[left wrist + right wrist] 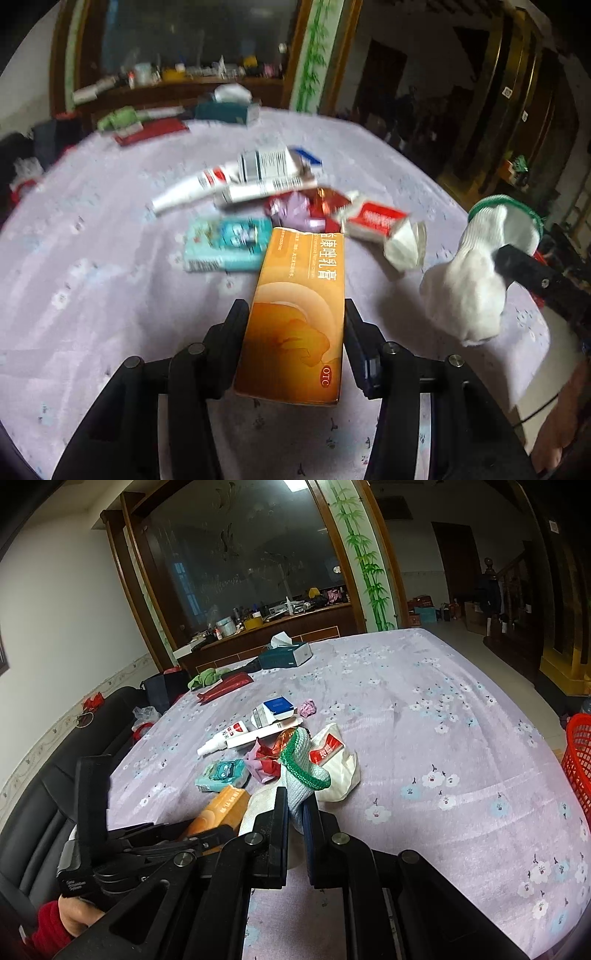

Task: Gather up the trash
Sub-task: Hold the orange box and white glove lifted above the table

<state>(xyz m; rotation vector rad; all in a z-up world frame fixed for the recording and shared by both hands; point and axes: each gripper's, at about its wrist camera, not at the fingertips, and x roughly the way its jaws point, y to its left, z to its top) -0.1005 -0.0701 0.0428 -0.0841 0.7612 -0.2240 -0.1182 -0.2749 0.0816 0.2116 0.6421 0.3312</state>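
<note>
The left gripper (295, 314) clamps an orange medicine carton (295, 314) between its pads, the carton's long axis running straight ahead along the fingers, its far end over the trash pile. The right gripper (295, 812) is pinched nearly shut on a white knit glove (304, 771) with a green cuff, which hangs just right of the carton. Beyond the carton on the floral tablecloth (443, 720) lie one teal packet (225, 245), two white tubes (192, 190), one red-and-white paper pack (376, 221), crumpled red and purple wrappers (303, 210) and one blue-and-white box (277, 707). A red basket (578, 760) stands far right of the carton, nearer the right hand, probably the destination.
</note>
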